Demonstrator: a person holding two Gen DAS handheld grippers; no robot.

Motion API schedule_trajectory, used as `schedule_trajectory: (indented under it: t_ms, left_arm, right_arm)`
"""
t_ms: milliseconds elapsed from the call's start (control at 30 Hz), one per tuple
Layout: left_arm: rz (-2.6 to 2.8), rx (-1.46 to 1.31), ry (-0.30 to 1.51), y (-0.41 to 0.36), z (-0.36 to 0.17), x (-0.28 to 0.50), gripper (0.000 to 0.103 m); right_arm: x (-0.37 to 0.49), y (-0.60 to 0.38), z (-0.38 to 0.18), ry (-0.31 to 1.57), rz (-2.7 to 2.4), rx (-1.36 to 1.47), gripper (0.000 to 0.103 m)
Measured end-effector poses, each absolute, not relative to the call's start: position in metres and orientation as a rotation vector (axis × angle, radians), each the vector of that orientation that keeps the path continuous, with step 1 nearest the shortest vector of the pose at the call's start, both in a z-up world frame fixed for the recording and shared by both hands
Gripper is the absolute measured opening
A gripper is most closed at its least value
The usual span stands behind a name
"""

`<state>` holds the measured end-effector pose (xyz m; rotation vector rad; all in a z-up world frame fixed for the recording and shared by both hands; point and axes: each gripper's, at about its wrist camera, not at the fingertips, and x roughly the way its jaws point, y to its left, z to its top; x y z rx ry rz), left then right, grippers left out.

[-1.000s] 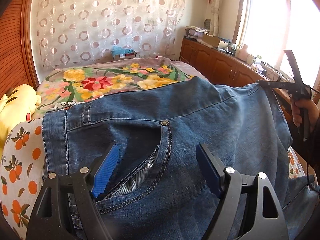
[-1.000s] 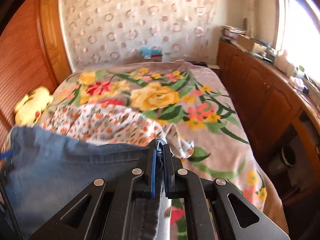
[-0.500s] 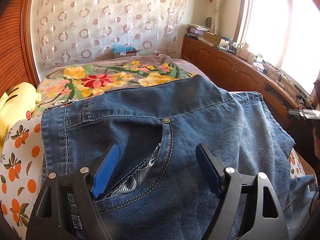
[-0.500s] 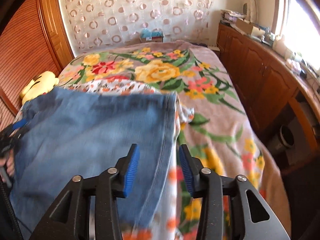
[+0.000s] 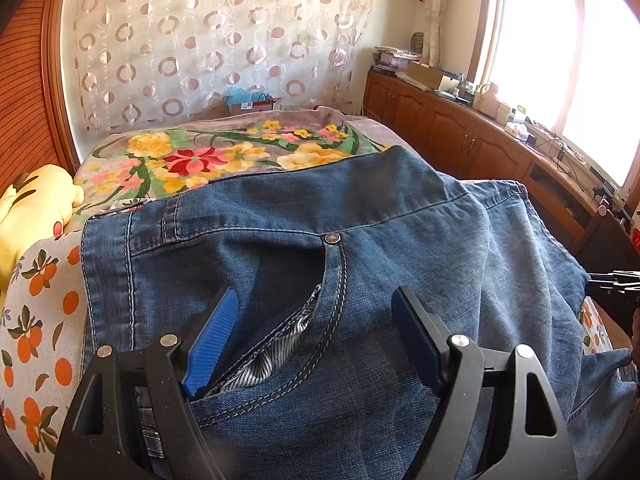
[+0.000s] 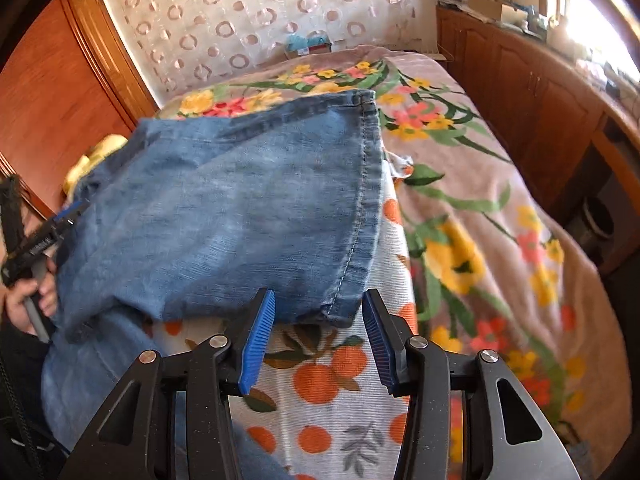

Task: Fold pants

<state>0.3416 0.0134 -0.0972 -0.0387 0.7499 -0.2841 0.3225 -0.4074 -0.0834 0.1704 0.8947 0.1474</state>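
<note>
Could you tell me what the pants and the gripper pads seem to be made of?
The pants look like blue denim: faded twill weave, pale contrast stitching, a metal rivet at the pocket. The left gripper has blue pads, probably ribbed rubber or soft plastic, matte, with fine ridges.

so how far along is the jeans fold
Done: the leg end of the jeans lies folded over the upper part, its hem flat on the orange-print sheet. In hand: nothing; the right hand-held gripper is open just short of the hem corner, the left hand-held gripper open over the front pocket. Left: probably smoothing the creases and another fold to make it compact.
</note>
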Motion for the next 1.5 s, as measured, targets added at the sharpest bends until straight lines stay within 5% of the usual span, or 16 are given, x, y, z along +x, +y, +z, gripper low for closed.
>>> schedule_trajectory:
  t_ms: [133, 300, 967, 1500]
  left_arm:
    - [-0.282, -0.038, 0.756, 0.015, -0.098, 0.342, 0.08]
    - [-0.276, -0.031, 0.754, 0.017, -0.098, 0.342, 0.08]
    - [-0.232, 0.028, 0.747, 0.007, -0.088, 0.336, 0.08]
    - [-0.248, 0.063, 0.669, 0.022, -0.041, 0.216, 0.08]
  right_arm:
    - [0.317, -0.411, -0.084, 0.882, 0.163, 0.168, 0.015]
    - [0.291, -0.416, -0.069, 0.801, 0.136, 0.134, 0.008]
    - [0.18, -0.413, -0.086, 0.823, 0.029, 0.113, 0.025]
    - [0.129, -0.4, -0.099, 0.806, 0.117, 0.147, 0.032]
